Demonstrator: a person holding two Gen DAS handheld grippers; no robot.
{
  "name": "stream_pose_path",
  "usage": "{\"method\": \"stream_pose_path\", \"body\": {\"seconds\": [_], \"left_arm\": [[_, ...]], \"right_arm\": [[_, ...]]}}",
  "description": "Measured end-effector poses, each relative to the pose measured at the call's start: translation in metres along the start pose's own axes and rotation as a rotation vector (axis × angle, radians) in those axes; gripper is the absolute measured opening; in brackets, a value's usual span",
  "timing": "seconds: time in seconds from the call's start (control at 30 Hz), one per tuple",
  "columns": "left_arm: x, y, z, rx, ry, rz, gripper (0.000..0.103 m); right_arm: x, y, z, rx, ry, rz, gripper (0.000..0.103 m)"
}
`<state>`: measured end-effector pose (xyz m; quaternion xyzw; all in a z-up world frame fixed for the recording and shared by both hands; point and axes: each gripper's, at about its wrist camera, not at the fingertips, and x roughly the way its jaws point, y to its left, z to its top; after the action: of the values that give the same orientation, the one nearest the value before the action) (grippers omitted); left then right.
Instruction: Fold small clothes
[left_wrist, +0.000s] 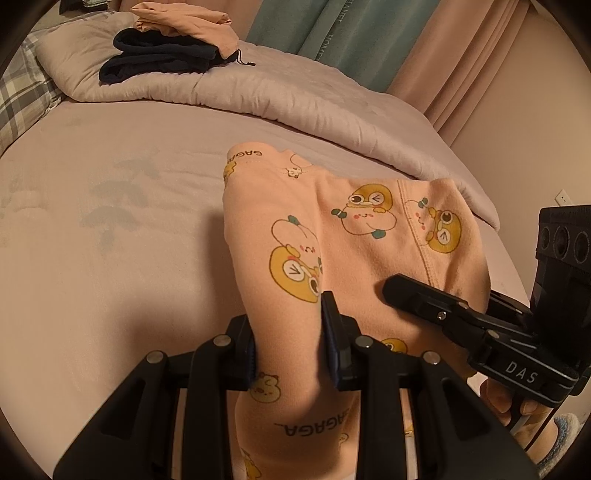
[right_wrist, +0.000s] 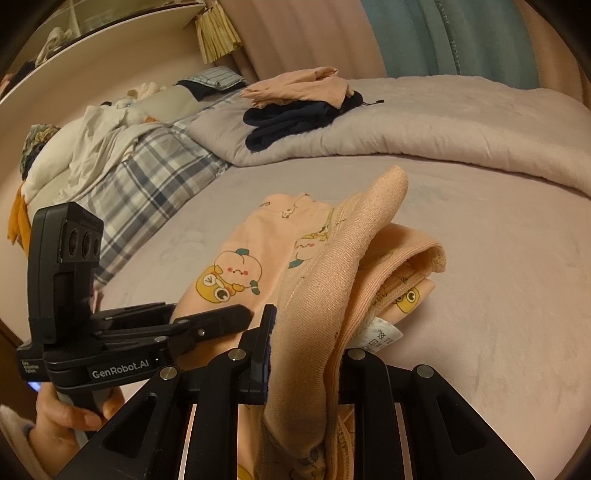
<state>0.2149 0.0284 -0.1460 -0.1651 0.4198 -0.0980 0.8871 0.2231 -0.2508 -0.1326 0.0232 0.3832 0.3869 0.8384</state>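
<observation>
Two grippers, both gripping one small peach garment over the bed. Left gripper pinched tight on a thick fold near the printed band. Right gripper pinched tight on the other side, with cloth bunched up and spilling over the top. Far end of the garment resting on the bed, near end lifted a little. Probably held at two spots side by side so the cloth stays even while one half goes over the other. Looks like the middle of a fold, not the end.

Readable words: "GAGAGA" on the garment, once near the far edge and once close to the left gripper. "DAS" on the right gripper's body, seen from the left camera. "GenRobot.AI" on the left gripper's body, seen from the right camera. Small white care tag with wash signs poking out of the cloth, too tiny to read. Some letters on the teal curtain, too blurry to be sure.

Dark and peach folded clothes stacked on the quilt far back, likely the done pile, kept well apart from the work spot.
</observation>
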Motion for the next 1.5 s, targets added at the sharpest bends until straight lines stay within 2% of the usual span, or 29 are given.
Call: {"method": "stream_pose_path", "body": {"seconds": [0.3,1.03,1.5], "left_arm": [[0.007,0.005,0.005,0.004,-0.001,0.015,0.029],[0.025,0.015,0.004,0.001,0.014,0.052,0.029],[0.037,0.022,0.006,-0.006,0.026,0.073,0.029]], "right_arm": [[0.003,0.003,0.001,-0.003,0.0,-0.005,0.022],[0.022,-0.036,0.029,-0.002,0.025,-0.016,0.022],[0.021,-0.036,0.026,-0.013,0.033,-0.031,0.022]]}}
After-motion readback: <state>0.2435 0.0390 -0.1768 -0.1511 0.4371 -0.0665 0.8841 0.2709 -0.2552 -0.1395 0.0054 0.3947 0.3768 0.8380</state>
